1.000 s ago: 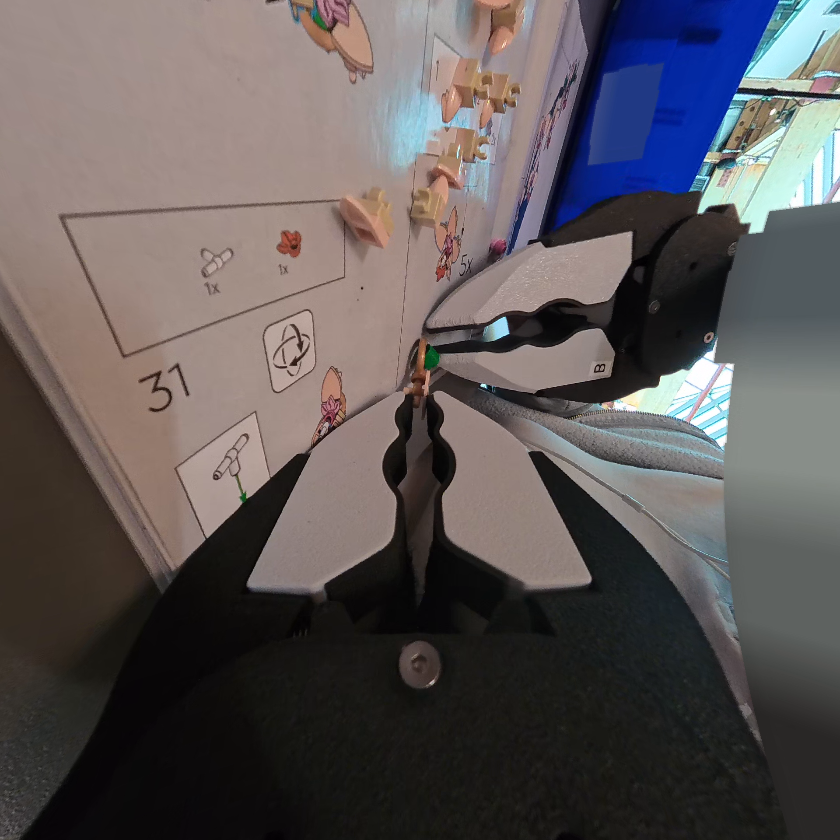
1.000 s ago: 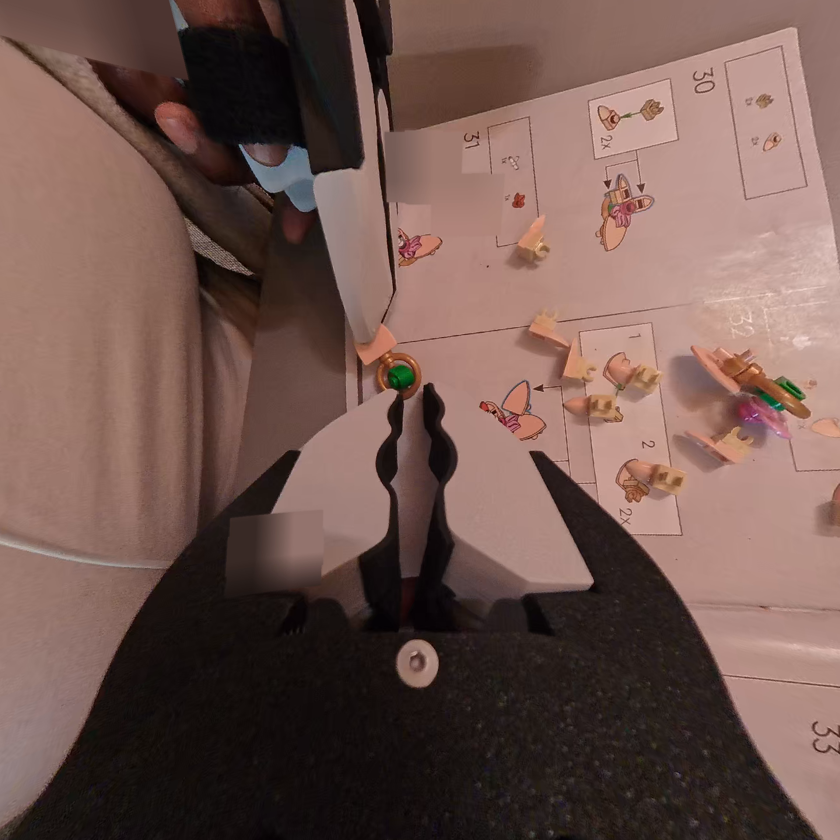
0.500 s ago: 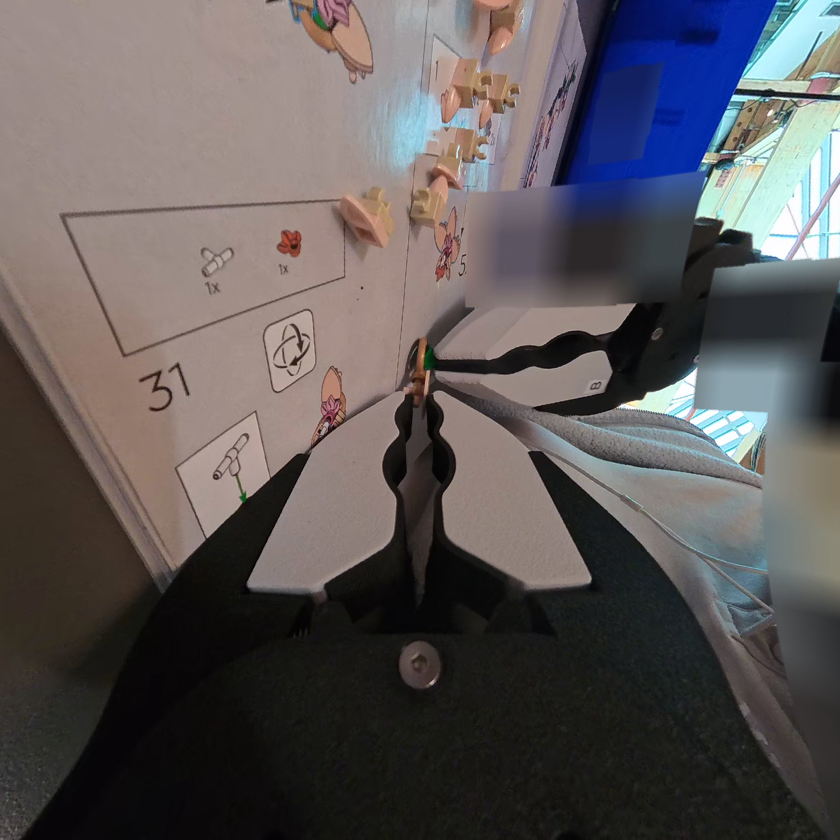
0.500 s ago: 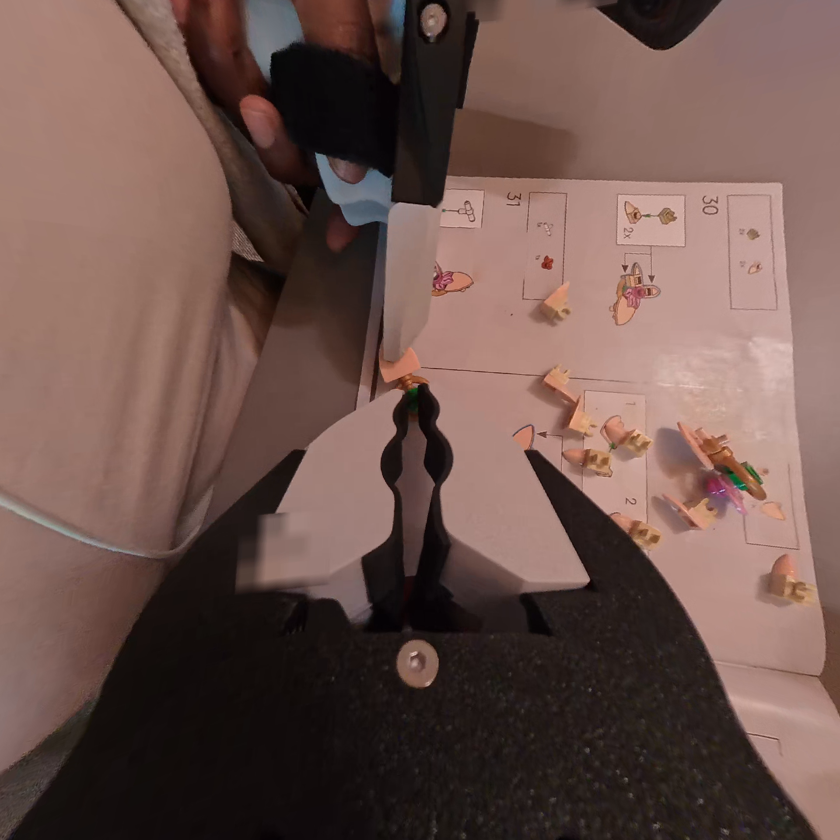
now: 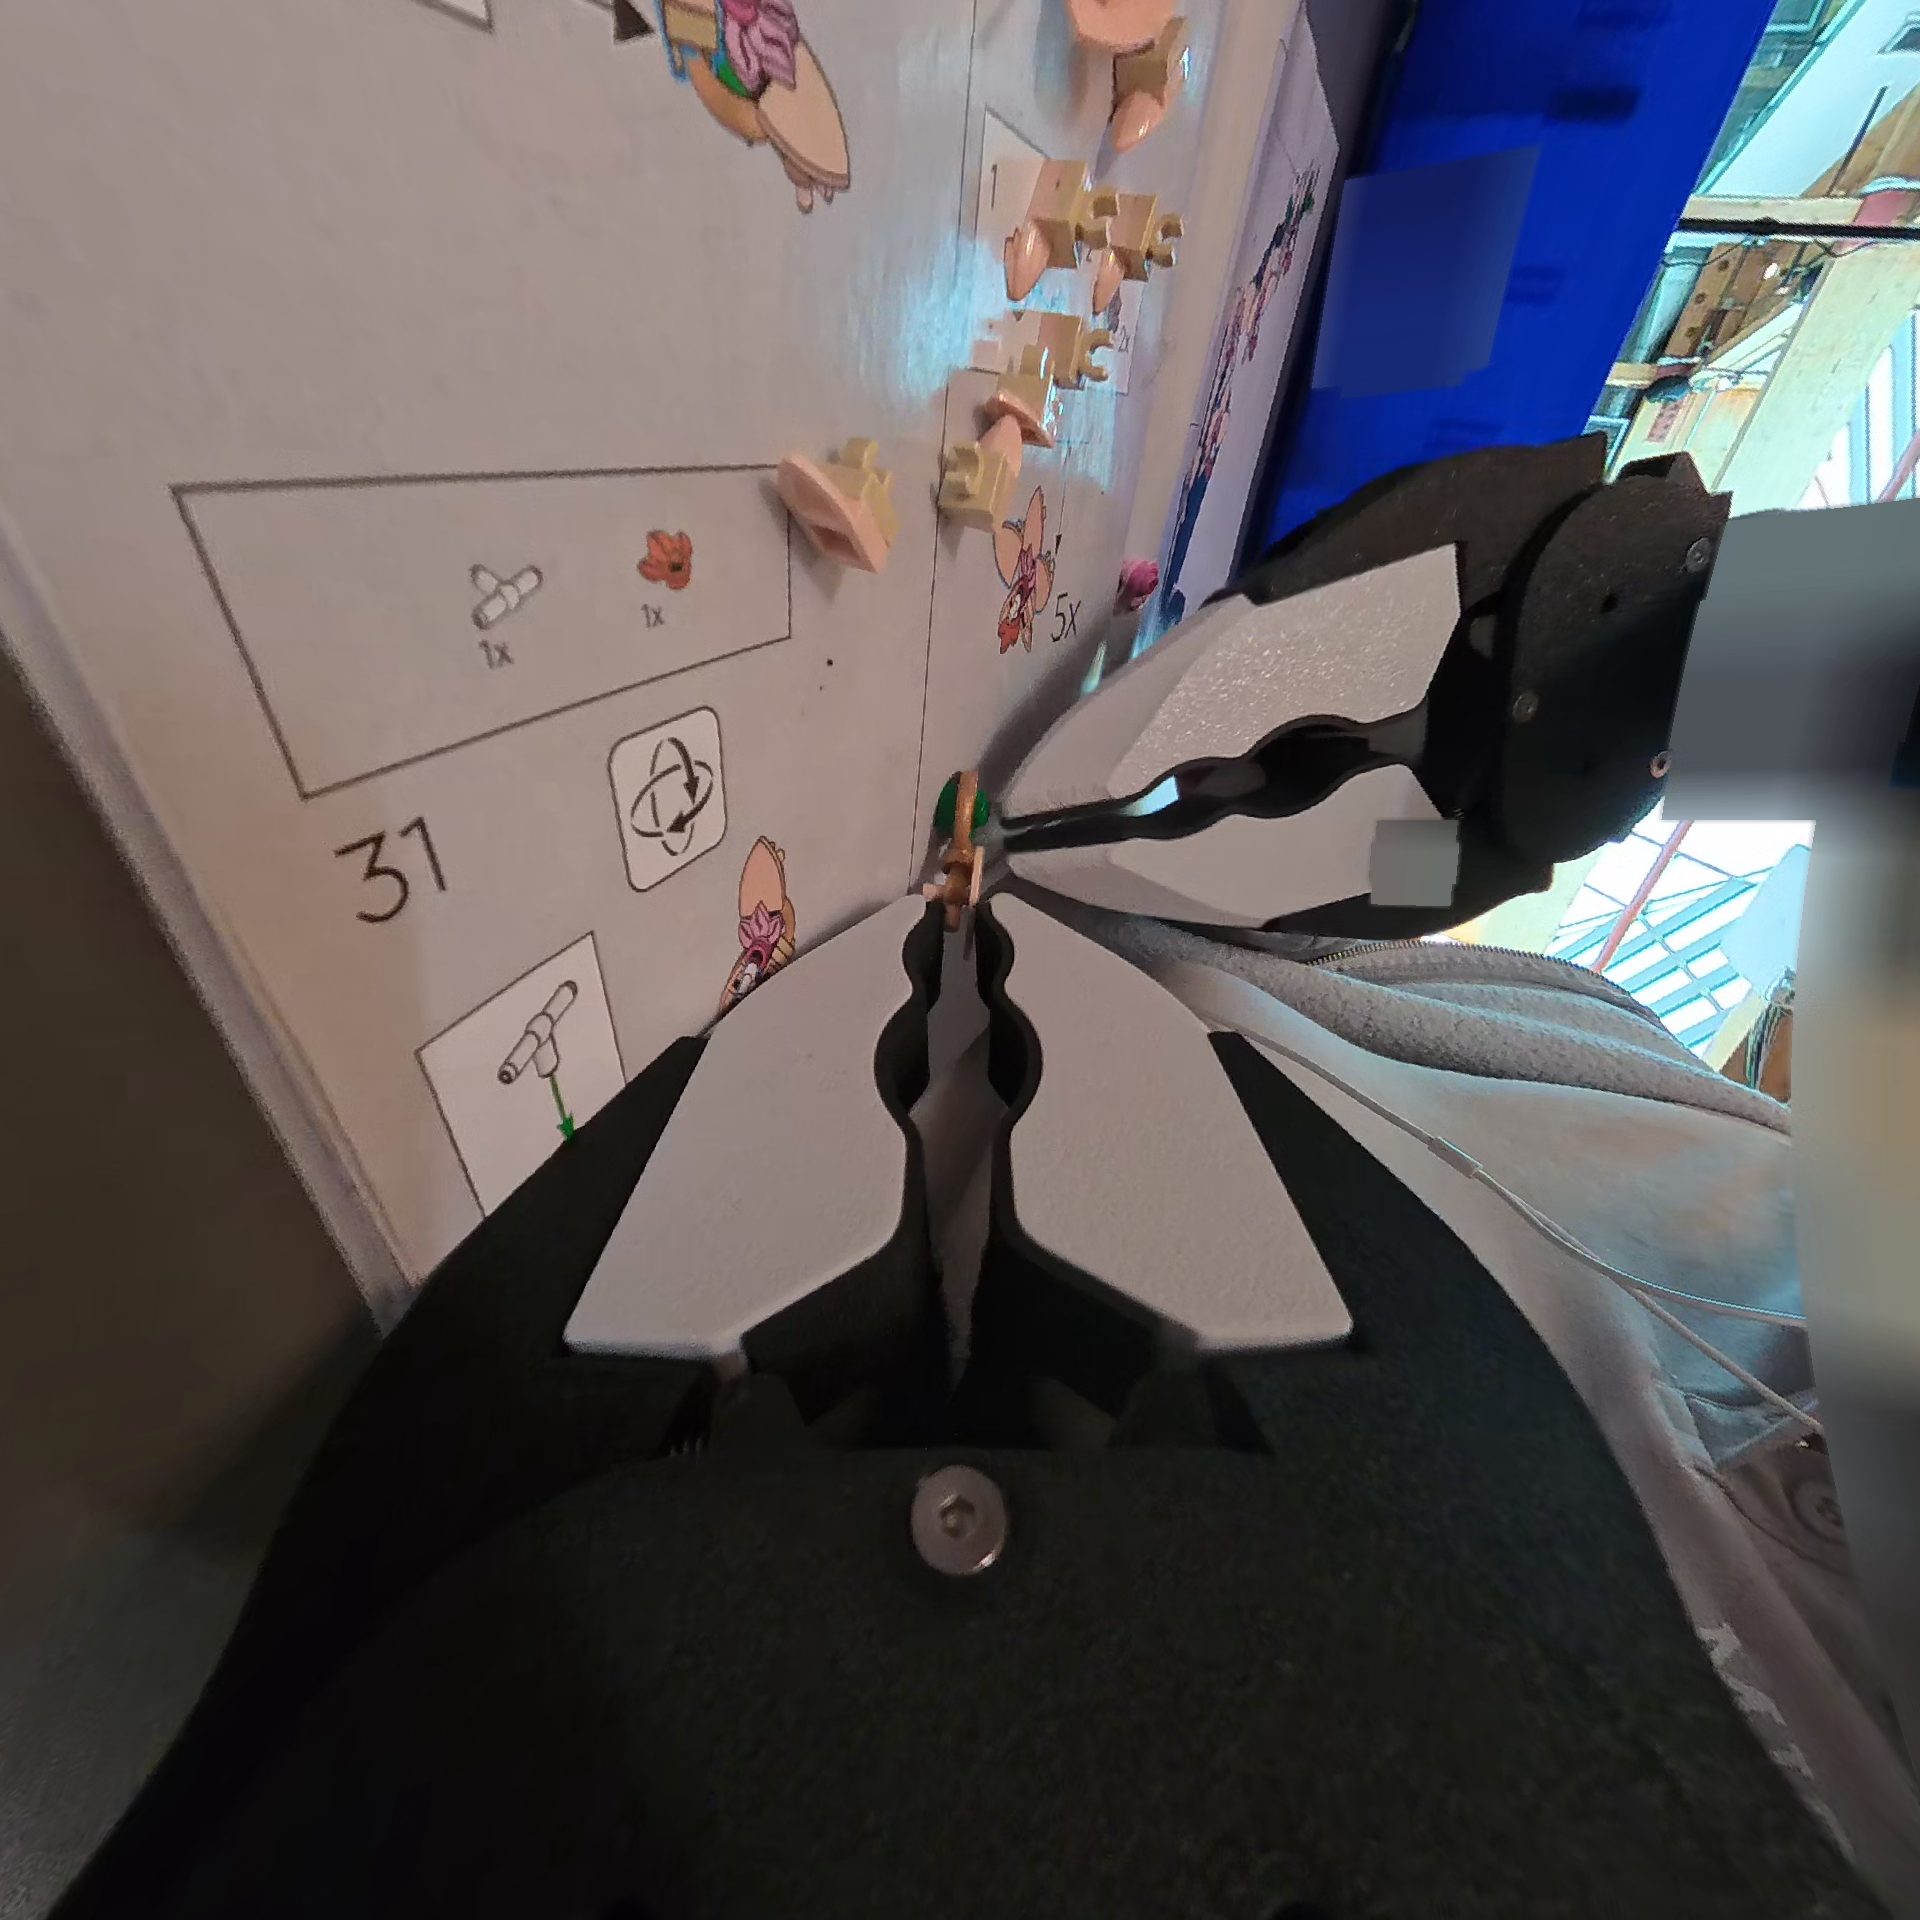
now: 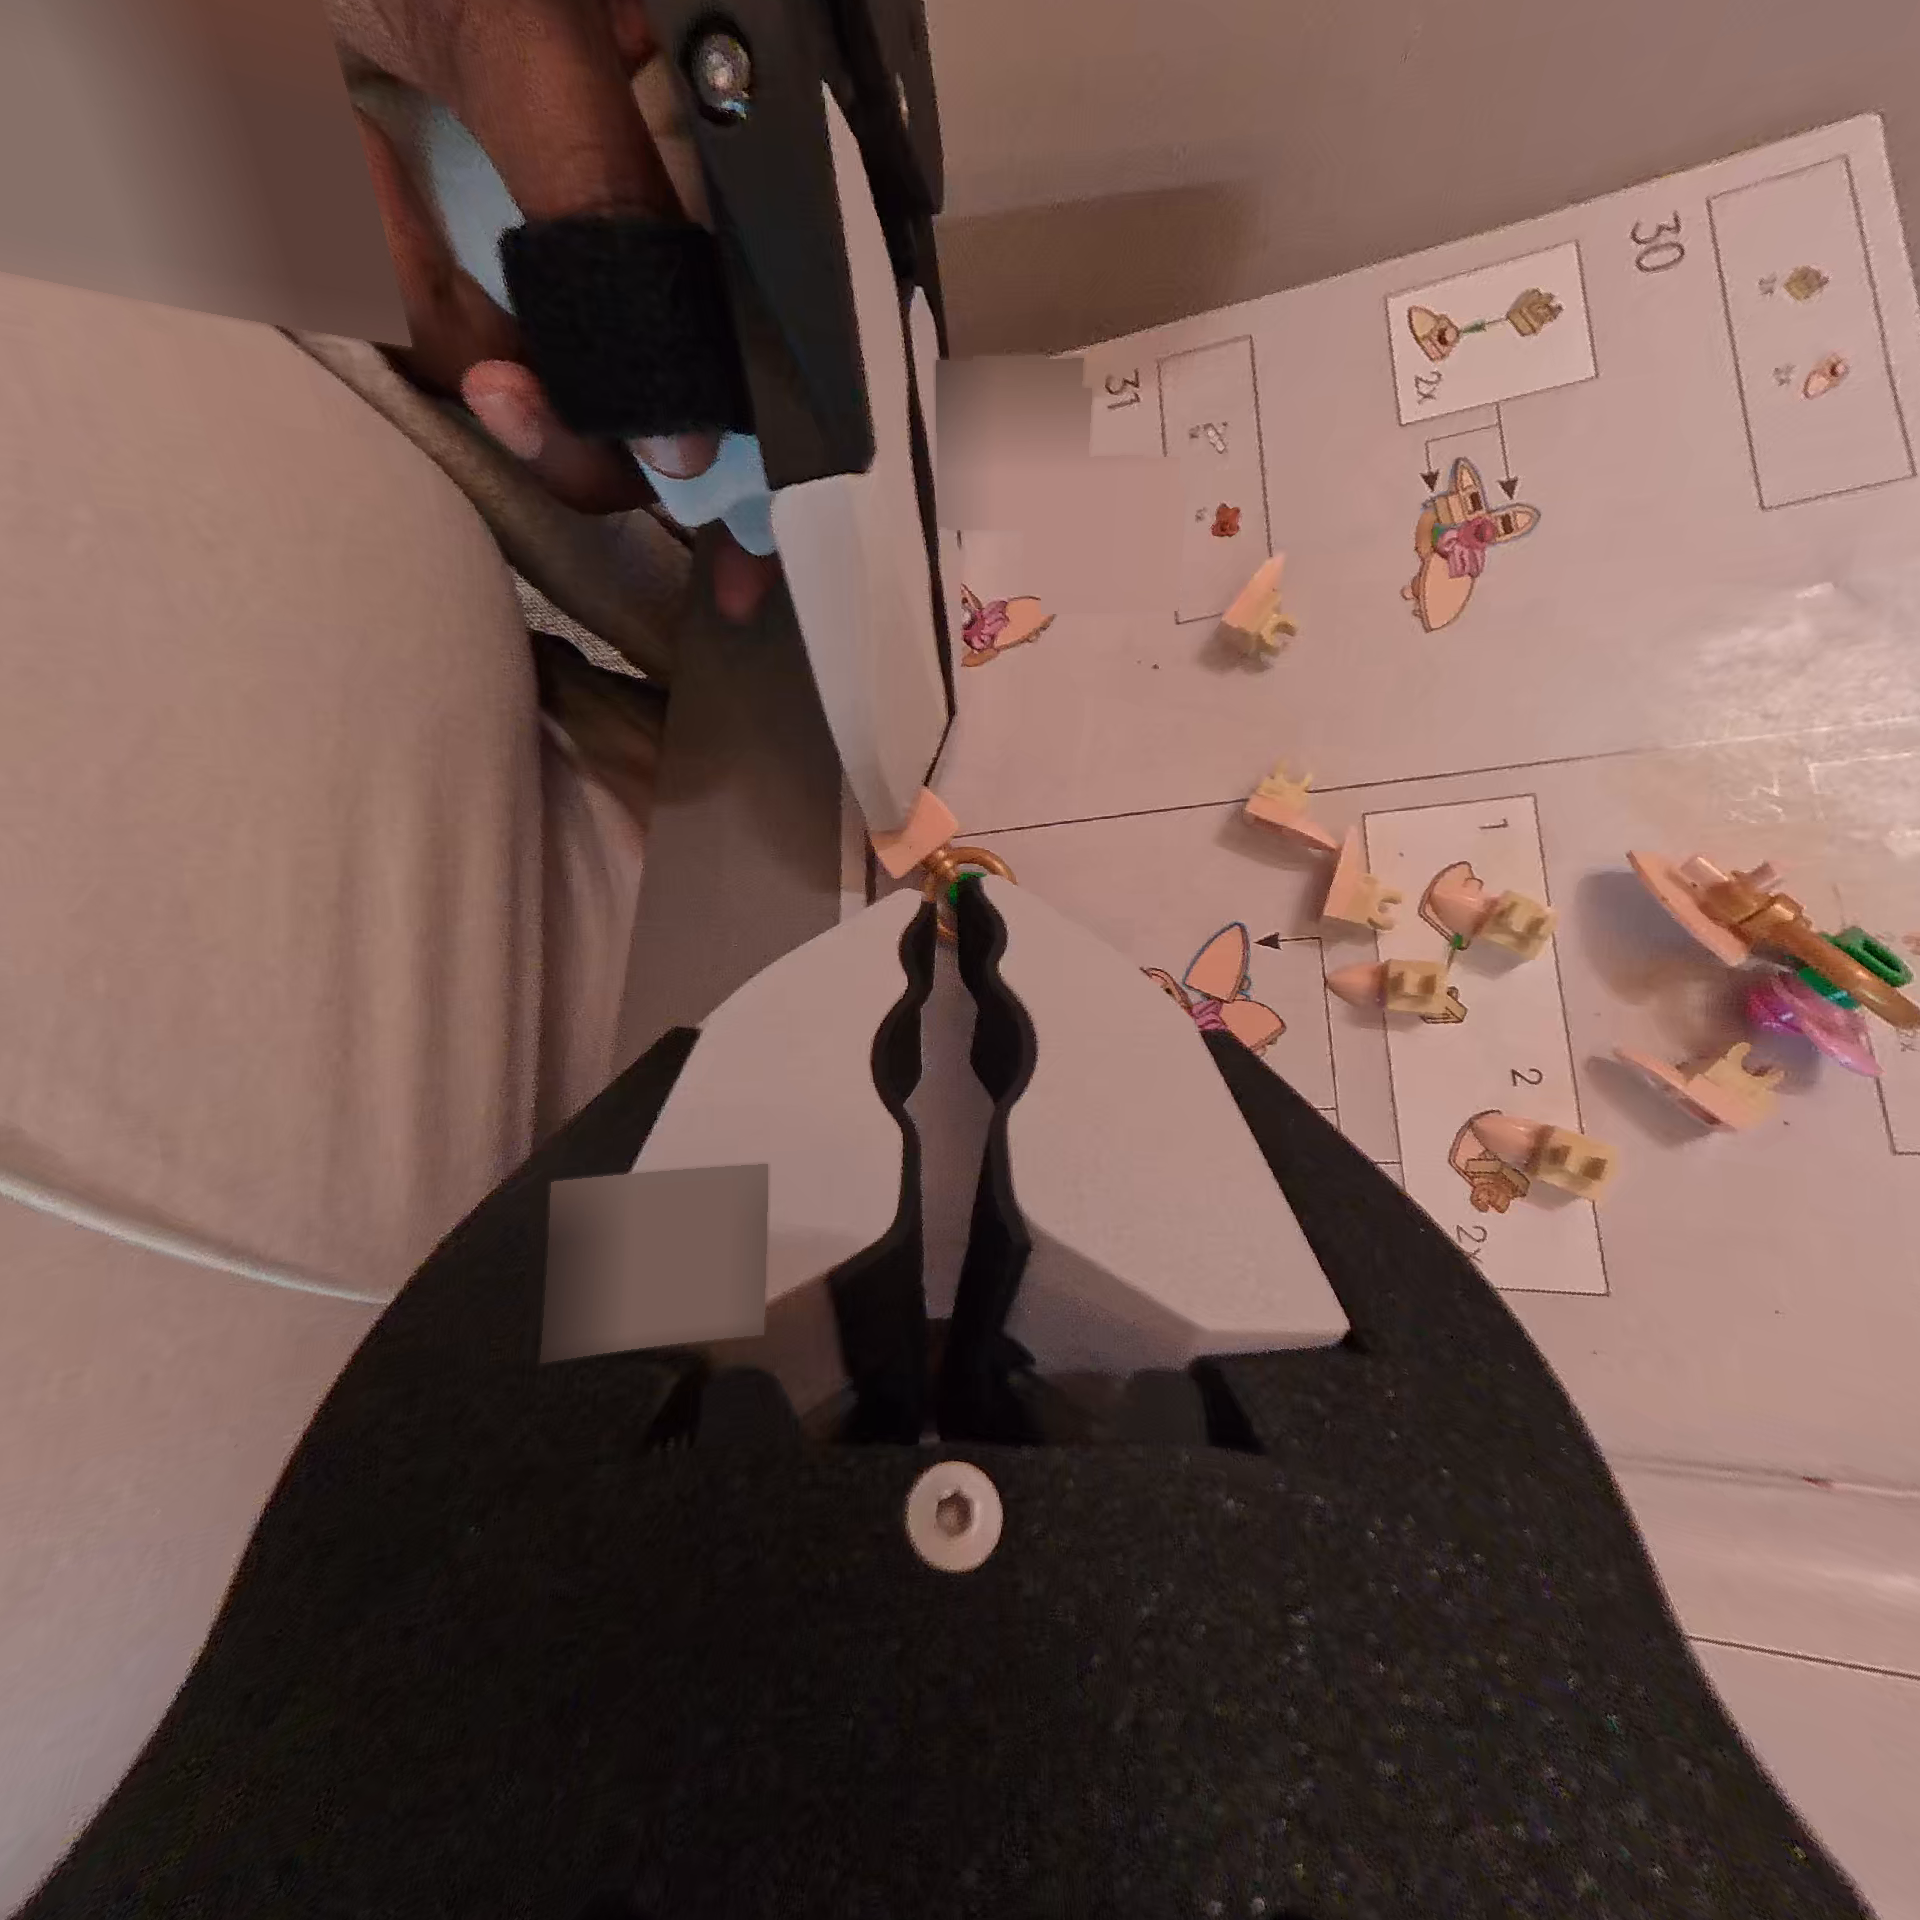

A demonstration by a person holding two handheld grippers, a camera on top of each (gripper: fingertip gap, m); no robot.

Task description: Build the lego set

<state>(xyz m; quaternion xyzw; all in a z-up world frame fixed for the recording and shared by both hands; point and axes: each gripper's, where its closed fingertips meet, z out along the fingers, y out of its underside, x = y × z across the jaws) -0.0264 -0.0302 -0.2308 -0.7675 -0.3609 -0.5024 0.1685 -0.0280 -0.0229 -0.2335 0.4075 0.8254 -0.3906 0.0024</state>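
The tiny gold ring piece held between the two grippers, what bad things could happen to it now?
The gold ring piece with its green stud is pinched only at the tips of the left gripper and the right gripper. A twist might pop it out. Then it could drop among the loose petal pieces on the instruction sheet.

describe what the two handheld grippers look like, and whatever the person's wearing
Both the left gripper and the right gripper have a rough matte-black body, one silver hex screw at its centre, and two pale grey, faceted fingers with wavy black inner edges. A black strap crosses the person's fingers on the left gripper's handle. The person wears a light grey zip-up top with a thin white cord.
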